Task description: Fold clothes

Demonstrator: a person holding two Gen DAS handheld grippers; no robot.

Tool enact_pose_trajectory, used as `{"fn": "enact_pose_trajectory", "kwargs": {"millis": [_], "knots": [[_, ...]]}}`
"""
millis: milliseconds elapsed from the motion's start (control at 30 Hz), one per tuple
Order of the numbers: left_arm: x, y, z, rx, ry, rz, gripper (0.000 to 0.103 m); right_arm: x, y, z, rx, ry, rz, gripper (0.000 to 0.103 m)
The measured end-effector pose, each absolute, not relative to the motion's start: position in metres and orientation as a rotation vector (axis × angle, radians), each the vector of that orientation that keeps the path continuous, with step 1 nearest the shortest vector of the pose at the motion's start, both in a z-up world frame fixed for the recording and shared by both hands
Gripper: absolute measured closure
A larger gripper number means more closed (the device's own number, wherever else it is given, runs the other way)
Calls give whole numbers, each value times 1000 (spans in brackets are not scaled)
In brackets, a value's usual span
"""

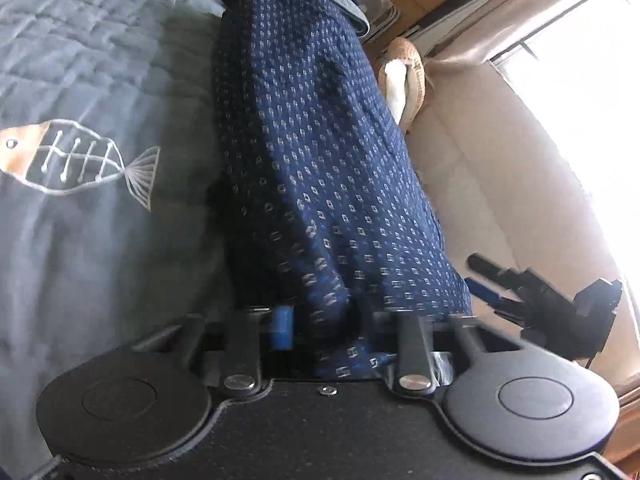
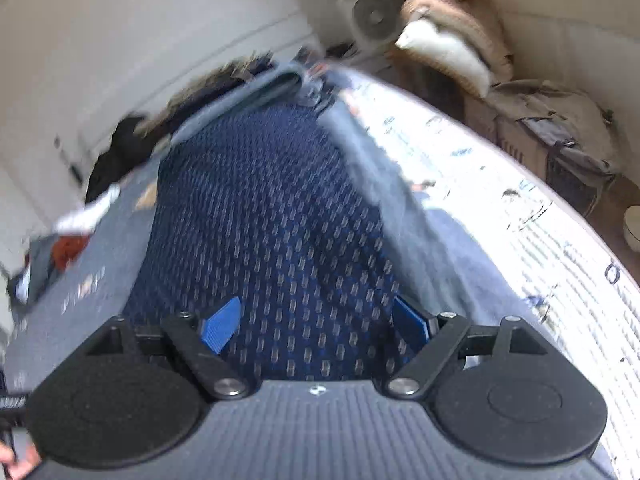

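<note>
Navy garment [image 1: 320, 152], a dark blue knit with small pale rectangular marks in even rows, stretched long from 12 o'clock down to 6 o'clock in the left wrist view and lying on the grey quilt [image 1: 100, 240]. Bunched into thick folds at its near end, right at the left tongs [image 1: 340, 324]: jaws narrow and clamped on that bunch, one blue pad [image 1: 282, 328] showing at the cloth's 9 o'clock side, the other buried under the fabric. In the right wrist view, same garment [image 2: 272, 208] filling the middle, smoother and flatter, with the right tongs [image 2: 316, 326] set wide above it, blue pads well apart and gripping nothing. Also visible from the left camera at 4 o'clock, those right tongs [image 1: 540, 300], blurred. On the quilt at 9 o'clock, a fish drawing [image 1: 76, 156] in white line. At 1 o'clock beyond the bed, a wicker basket [image 2: 460, 20] with a white cloth [image 2: 444, 52] bulging out of it; just beside it at 12 o'clock, a pale fan [image 2: 372, 14]. Far end of the garment cut off by other dark clothing, too smeared to name. Bed edge at 3 o'clock washed out by glare, its print unreadable.
</note>
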State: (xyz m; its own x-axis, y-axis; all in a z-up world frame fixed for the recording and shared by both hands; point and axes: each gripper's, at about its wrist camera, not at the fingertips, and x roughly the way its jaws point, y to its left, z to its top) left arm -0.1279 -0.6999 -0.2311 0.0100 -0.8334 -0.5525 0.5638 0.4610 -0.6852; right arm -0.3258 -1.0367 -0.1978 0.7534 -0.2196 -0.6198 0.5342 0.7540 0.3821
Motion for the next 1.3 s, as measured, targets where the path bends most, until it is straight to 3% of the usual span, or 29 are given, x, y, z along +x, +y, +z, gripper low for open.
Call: {"fn": "enact_pose_trajectory", "kwargs": {"millis": [133, 233, 400, 467, 533, 633, 833, 1033, 1300], "knots": [[-131, -676, -220, -368, 1070, -1148, 97, -327, -1031, -207, 523, 660, -450, 20], [-133, -656, -210, -387, 1031, -1191, 97, -332, -1035, -208, 515, 679, -458, 20], [-136, -662, -219, -215, 1112, -1150, 95, -338, -1041, -213, 496, 713, -471, 19], [-129, -655, -212, -214, 1076, -1141, 84, -340, -1042, -213, 484, 725, -477, 19], [-113, -643, -201, -303, 1021, -1126, 51, -344, -1043, -208, 495, 707, -486, 19], [-80, -647, -177, -402, 933, -1142, 23, -350, -1050, -194, 542, 609, -511, 19], [-5, -745, -138, -522, 893, -1308, 1, -333, -1046, -180, 625, 433, -368, 19], [61, -872, -149, -470, 982, -1356, 1, -319, -1052, -187, 721, 377, -271, 19], [64, -935, -202, -455, 1098, -1384, 1, -321, -1063, -192, 846, 297, -234, 19]]}}
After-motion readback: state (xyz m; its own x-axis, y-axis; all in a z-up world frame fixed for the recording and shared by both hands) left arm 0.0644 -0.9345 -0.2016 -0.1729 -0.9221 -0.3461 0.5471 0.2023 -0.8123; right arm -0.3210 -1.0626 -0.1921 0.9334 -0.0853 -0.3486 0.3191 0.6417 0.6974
